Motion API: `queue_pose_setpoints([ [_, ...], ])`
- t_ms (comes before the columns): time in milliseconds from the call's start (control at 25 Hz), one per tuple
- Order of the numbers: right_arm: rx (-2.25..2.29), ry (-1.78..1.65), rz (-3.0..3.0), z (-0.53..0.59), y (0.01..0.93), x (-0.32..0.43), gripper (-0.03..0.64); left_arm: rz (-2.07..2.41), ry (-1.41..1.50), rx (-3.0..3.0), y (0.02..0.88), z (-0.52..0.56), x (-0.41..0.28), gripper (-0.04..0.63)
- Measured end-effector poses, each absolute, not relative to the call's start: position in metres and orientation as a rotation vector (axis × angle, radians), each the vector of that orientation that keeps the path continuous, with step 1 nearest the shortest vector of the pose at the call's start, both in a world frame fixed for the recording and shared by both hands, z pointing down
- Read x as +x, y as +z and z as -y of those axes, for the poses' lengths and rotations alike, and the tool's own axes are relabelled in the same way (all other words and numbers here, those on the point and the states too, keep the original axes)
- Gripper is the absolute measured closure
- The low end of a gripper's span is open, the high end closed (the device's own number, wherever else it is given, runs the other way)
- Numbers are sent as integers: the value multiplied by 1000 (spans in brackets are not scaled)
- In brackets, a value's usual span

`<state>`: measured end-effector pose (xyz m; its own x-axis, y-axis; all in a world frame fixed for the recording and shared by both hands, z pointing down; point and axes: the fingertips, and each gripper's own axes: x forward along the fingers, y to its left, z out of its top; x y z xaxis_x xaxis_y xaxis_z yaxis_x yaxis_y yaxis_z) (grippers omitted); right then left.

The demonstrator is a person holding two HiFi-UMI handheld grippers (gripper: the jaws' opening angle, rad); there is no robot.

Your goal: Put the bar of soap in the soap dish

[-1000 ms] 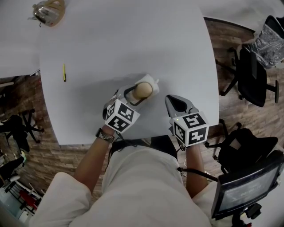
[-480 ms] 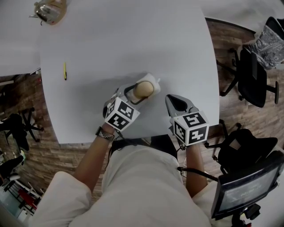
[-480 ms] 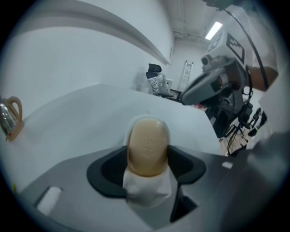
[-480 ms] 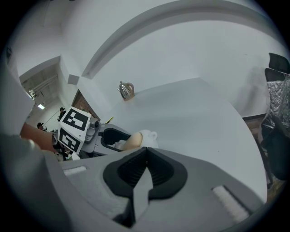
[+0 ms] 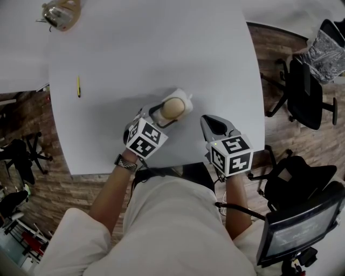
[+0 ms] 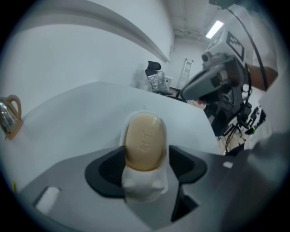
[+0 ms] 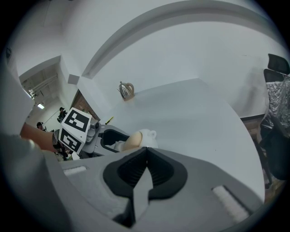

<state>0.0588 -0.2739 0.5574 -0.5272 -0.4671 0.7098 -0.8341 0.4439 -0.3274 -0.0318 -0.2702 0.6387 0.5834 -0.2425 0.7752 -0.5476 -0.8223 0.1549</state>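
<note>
Nearest the person, the right hand-held gripper (image 7: 145, 168) is kept closed, with nothing in it. Just beyond, the jaws of the left hand-held gripper (image 6: 146, 170) are opening on either side of the bar of soap (image 6: 145, 141), which lies in the white soap dish (image 6: 141, 188) on the bench (image 5: 135, 48). The soap is judged stiff, light and smooth, probably slippery; it is best taken across its long sides, at the middle. Farther off, a yellow pencil (image 5: 78, 87) and a small metal kettle (image 5: 59, 13) are seen
</note>
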Motion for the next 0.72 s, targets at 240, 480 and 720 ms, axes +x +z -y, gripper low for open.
queue_pose_setpoints([
  [240,1089,899,2180,273,553,60,614,686,1095,2451,632,272,-34,278],
  [480,1082,889,2187,271,552,62,614,717,1090,2442,630,270,-38,279],
  [720,1068,878,2195,266,551,63,614,736,1090,2437,629,262,-37,279],
])
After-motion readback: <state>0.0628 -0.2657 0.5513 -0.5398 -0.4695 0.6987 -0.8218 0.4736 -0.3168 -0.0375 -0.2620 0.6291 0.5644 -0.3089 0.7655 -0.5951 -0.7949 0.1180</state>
